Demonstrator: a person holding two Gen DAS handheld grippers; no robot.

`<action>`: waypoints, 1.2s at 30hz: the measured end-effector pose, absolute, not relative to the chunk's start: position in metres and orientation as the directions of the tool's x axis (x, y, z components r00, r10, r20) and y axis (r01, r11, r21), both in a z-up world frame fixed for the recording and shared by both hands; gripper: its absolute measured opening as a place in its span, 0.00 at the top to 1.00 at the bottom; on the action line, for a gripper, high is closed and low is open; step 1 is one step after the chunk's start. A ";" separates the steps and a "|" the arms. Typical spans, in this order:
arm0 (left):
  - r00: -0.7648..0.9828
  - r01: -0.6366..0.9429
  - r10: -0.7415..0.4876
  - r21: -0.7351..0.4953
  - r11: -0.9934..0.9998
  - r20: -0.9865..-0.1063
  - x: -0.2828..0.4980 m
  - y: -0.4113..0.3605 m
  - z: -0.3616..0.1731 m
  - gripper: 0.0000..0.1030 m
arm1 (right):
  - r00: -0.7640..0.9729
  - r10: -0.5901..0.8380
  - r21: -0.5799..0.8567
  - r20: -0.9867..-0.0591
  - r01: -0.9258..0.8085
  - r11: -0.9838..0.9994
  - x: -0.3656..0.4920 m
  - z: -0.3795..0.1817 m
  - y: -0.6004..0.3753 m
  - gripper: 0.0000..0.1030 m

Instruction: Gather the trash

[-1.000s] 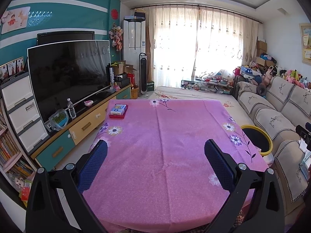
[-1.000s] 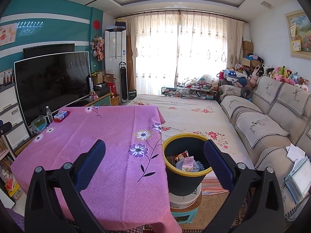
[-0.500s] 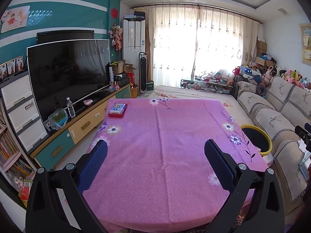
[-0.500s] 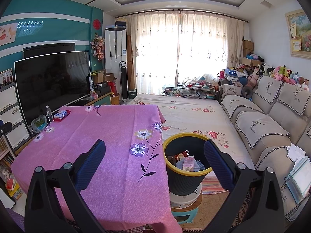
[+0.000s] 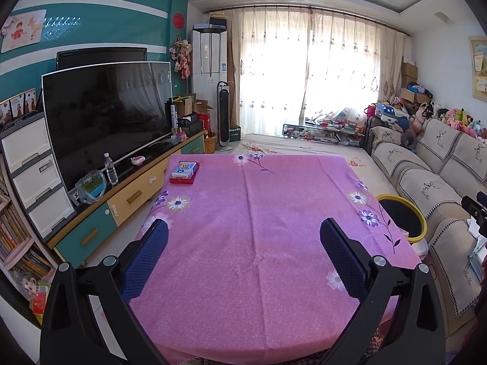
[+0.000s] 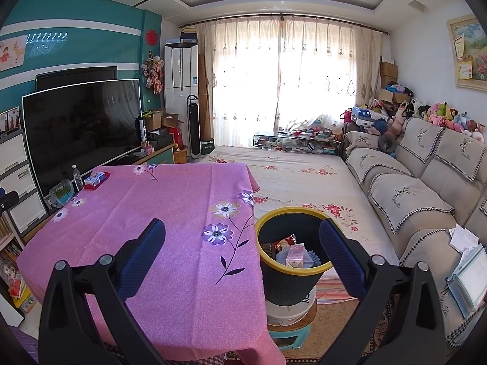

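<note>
Pink floral cloth covers the table point(image 5: 252, 243), and its surface is seen bare except for a small blue box on a red tray point(image 5: 184, 172) near the far left corner. The left gripper point(image 5: 243, 252) is held above the near half of the table; its blue-padded fingers point(image 5: 146, 258) are spread wide and nothing is held between them.

The right gripper point(image 6: 242, 255) is positioned over the table's right edge, with its fingers point(image 6: 341, 258) likewise spread wide and empty. One finger is seen over the cloth, the other in front of the trash bin point(image 6: 289, 286).

The bin is a dark ribbed container with a yellow rim. It stands just beside the right edge of the table, raised on a white tub point(image 6: 289, 311) that rests on a low stool point(image 6: 289, 331). Collected trash is visible inside the bin: a pink carton point(image 6: 294, 255), a red wrapper point(image 6: 284, 240) and a pale blue item point(image 6: 310, 258). In the left wrist view only part of the bin's yellow rim point(image 5: 421, 222) is shown, past the table's right edge.

A sofa point(image 6: 426, 200) with beige covers is located to the right of the bin, and a television point(image 5: 106, 118) on a low cabinet is located to the left of the table.
</note>
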State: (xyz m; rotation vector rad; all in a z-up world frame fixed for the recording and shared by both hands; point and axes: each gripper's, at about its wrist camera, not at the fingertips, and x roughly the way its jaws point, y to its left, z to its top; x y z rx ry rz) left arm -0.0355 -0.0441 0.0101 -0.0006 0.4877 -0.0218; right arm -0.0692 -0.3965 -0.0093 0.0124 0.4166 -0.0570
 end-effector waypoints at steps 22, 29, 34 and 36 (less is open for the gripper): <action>0.871 0.036 -0.037 -0.010 0.999 -0.491 -0.029 -0.047 0.001 0.05 | 0.910 -0.052 0.002 -0.412 0.058 0.998 -0.065 -0.016 -0.395 0.07; 0.872 0.068 -0.060 0.000 0.998 -0.486 -0.023 -0.052 0.002 0.05 | 0.908 -0.050 0.002 -0.416 0.056 0.998 -0.063 -0.017 -0.394 0.06; 0.885 0.105 -0.097 -0.008 0.994 -0.454 -0.023 -0.056 0.007 0.05 | 0.907 -0.046 0.003 -0.418 0.051 0.999 -0.061 -0.018 -0.393 0.06; 0.893 0.115 -0.108 -0.009 0.993 -0.437 -0.025 -0.057 0.010 0.05 | 0.908 -0.045 0.003 -0.417 0.051 0.999 -0.061 -0.018 -0.392 0.06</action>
